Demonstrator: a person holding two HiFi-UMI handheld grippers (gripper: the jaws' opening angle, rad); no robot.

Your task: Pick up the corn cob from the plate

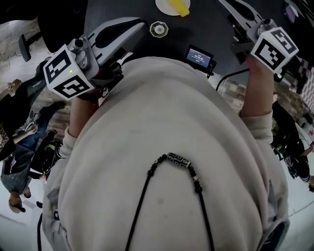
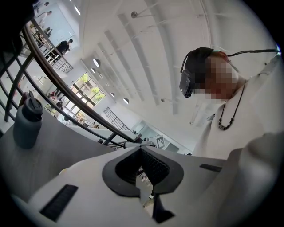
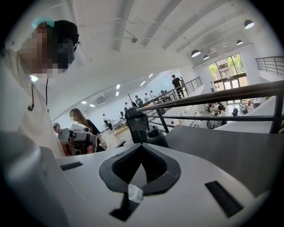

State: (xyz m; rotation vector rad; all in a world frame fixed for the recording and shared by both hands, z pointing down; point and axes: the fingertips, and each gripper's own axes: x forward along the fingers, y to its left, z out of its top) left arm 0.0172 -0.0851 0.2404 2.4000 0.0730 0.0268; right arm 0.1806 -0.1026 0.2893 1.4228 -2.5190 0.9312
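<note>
Left gripper (image 2: 141, 150) and right gripper (image 3: 141, 148) hung shut and empty, seemingly pre-approach; corn cob (image 1: 179, 7) lay on the plate (image 1: 163, 6) at 12 o'clock.

Head view steeply down, close; gripper views low, across shared table (image 3: 230, 150)

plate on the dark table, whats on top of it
A yellow corn cob lies on the white plate, toward its right side. The plate's far part is cut off by the picture's top edge, so the rest is unseen.

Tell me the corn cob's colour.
Yellow corn cob on its white round plate, clearest in the head view.
</note>
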